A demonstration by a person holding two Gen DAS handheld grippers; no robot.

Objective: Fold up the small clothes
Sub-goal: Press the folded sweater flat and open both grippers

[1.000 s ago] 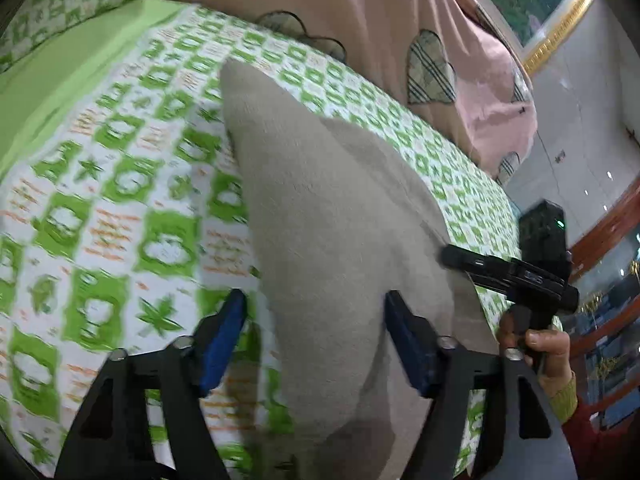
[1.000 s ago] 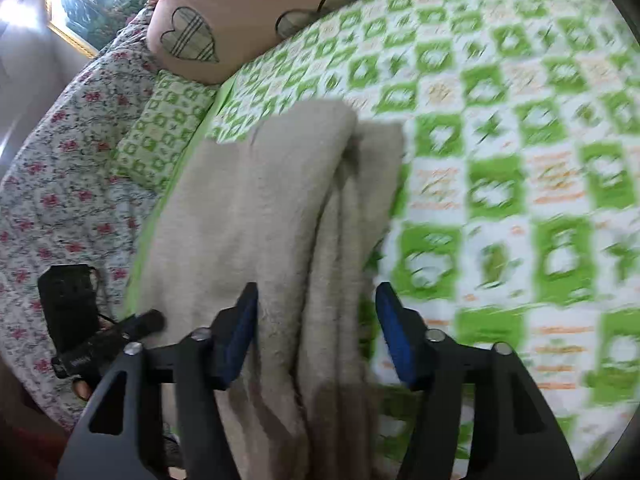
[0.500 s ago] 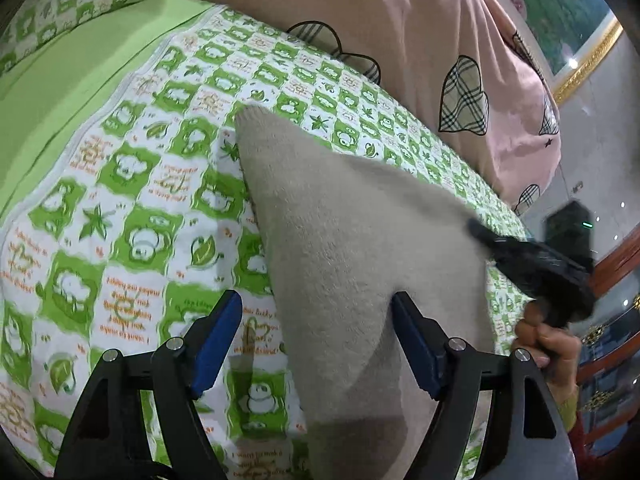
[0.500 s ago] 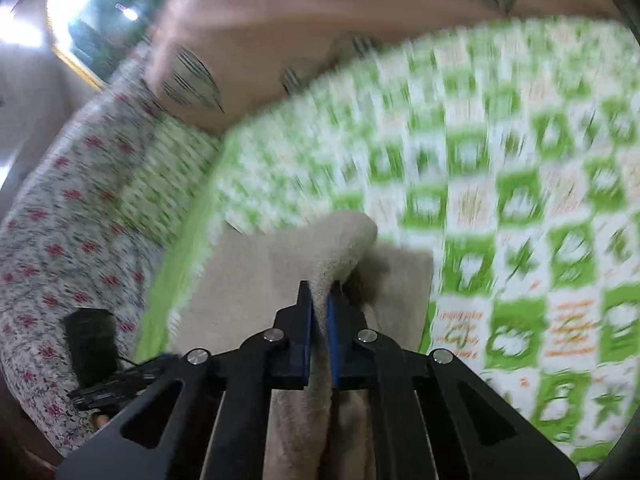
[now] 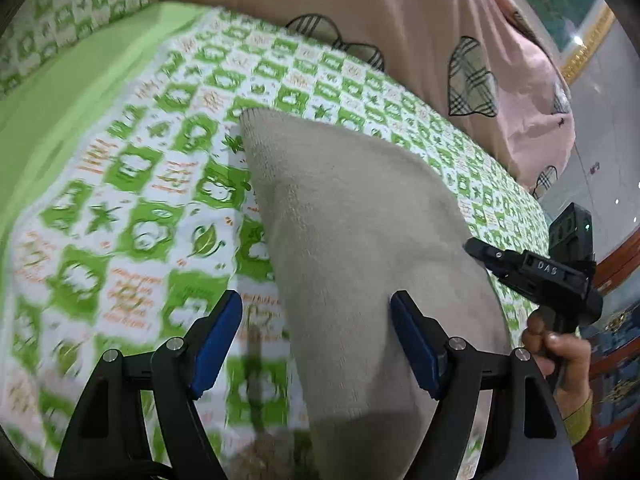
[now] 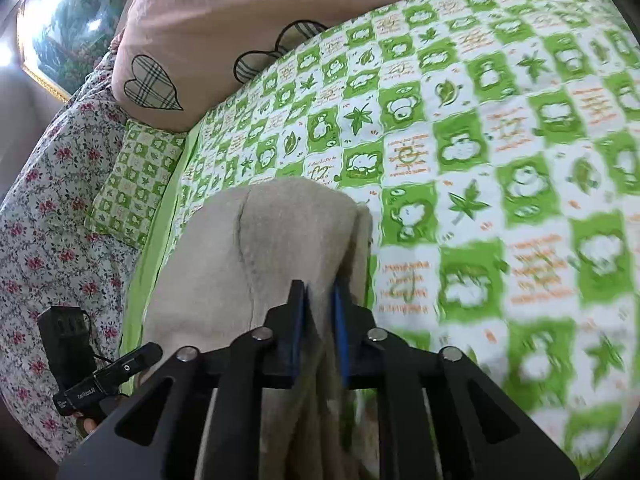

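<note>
On the bed, listed largest to smallest.

Bedsheet (image 5: 132,184): green-and-white checked cotton, spread flat; serves as the folding surface.

Pink quilt (image 5: 420,28): bulky, printed with plaid hearts, heaped along the far side of the sheet; it does not touch the garment.

Beige garment (image 5: 360,240): the task's thing, a small fleecy piece lying on the sheet near its edge, in front of both grippers. In the right wrist view it is already doubled, a rounded fold at its far end and a seam running lengthwise. Judged light, soft and limp, with a napped surface that should not slip between rubber pads. It will sag and crease wherever unsupported, so hold belongs at edges or corners, layers pinched together.

Right gripper (image 6: 318,316): jaws drawn nearly together, clamped on a ridge of the garment's near right edge; cloth shows between the blue pads (image 6: 297,320) and falls away below. In the left wrist view its tip meets the garment's right border.

Left gripper (image 5: 316,340): jaws spread wide, holding nothing. They straddle the garment's near left part; whether the right pad touches the fleece cannot be told.
</note>
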